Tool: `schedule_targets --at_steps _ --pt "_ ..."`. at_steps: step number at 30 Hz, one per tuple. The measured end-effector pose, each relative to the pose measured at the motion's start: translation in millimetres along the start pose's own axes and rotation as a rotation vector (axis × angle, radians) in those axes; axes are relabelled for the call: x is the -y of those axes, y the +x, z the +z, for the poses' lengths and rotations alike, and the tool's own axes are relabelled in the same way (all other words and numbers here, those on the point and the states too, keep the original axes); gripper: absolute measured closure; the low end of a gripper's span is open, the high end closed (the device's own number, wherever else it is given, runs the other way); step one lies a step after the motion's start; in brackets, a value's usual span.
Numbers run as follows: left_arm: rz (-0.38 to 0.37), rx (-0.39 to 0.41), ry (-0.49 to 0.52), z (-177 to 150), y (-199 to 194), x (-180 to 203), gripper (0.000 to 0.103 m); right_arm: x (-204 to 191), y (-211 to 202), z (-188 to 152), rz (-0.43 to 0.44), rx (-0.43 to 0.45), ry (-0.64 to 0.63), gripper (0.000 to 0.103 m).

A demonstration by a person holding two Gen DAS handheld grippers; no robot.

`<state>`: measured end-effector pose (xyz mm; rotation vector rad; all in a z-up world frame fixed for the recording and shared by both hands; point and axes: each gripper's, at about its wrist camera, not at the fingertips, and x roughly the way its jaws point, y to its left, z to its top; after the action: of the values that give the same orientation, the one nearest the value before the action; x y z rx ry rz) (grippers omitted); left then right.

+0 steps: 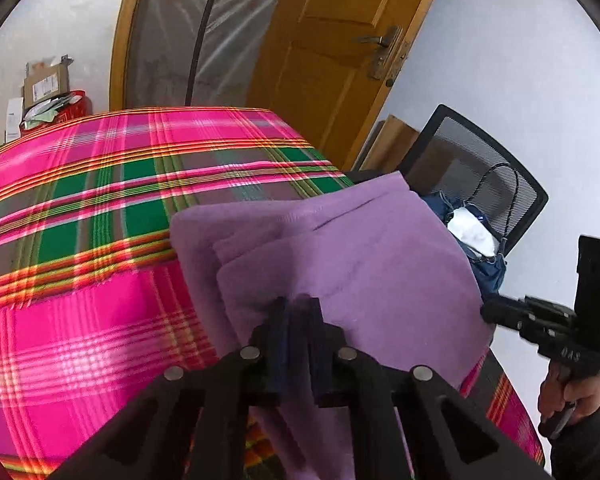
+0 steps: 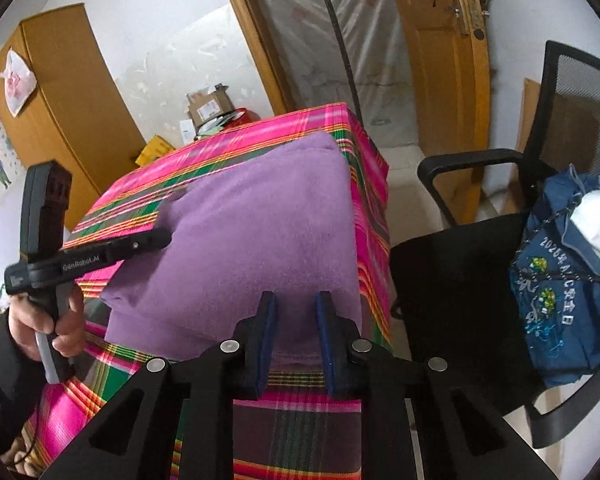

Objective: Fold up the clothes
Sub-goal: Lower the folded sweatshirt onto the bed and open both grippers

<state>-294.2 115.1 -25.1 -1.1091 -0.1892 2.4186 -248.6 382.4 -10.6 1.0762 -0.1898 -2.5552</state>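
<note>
The purple garment (image 2: 252, 240) lies folded into a thick pad on the plaid-covered counter (image 1: 80, 208), and both grippers sit at its near edge, so the coming move turns on which edge each pair of jaws has and which way the cloth runs from there. In the left wrist view the left gripper (image 1: 296, 308) has its jaws drawn narrow, the tips sunk into a layered corner of the garment; a fold of purple cloth seems to be pinched between them, though motion blur at the tips keeps me from being sure the pads truly press on it. From those jaws the garment spreads ahead and to the right, its stacked layers stepping off to the left. In the right wrist view the right gripper (image 2: 296, 300) has its jaws partly apart, with the near edge of the garment lying in the gap; the pads stand clear of the cloth on either side, so nothing is held there yet. From these jaws the pad stretches straight ahead, its long axis running away toward the far corner of the counter. The left gripper appears here off to the left, its tip touching the garment's left edge, held by a hand (image 2: 48, 320) in a dark sleeve. I judge the left side nearer to a grip; the right jaws would need to close on the edge before any lift or fold-over.
</note>
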Motion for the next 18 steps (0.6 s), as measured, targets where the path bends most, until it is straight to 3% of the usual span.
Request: schedule_targets --at_steps 6,9,16,18 --pt "-0.052 0.038 0.07 -32 -42 23 0.094 -24 -8 -7 -0.021 0.023 -0.08 0.082" --pt "-0.008 -0.006 0.127 -46 -29 32 0.094 -29 -1 -15 -0.06 0.0 -0.104 0.082" --pt "0.001 -0.004 0.084 -52 -44 35 0.094 -43 -32 -25 -0.117 0.05 -0.053 0.082" --pt "0.003 0.017 0.089 -61 -60 41 0.094 -52 -46 -34 -0.126 0.073 -0.041 0.075"
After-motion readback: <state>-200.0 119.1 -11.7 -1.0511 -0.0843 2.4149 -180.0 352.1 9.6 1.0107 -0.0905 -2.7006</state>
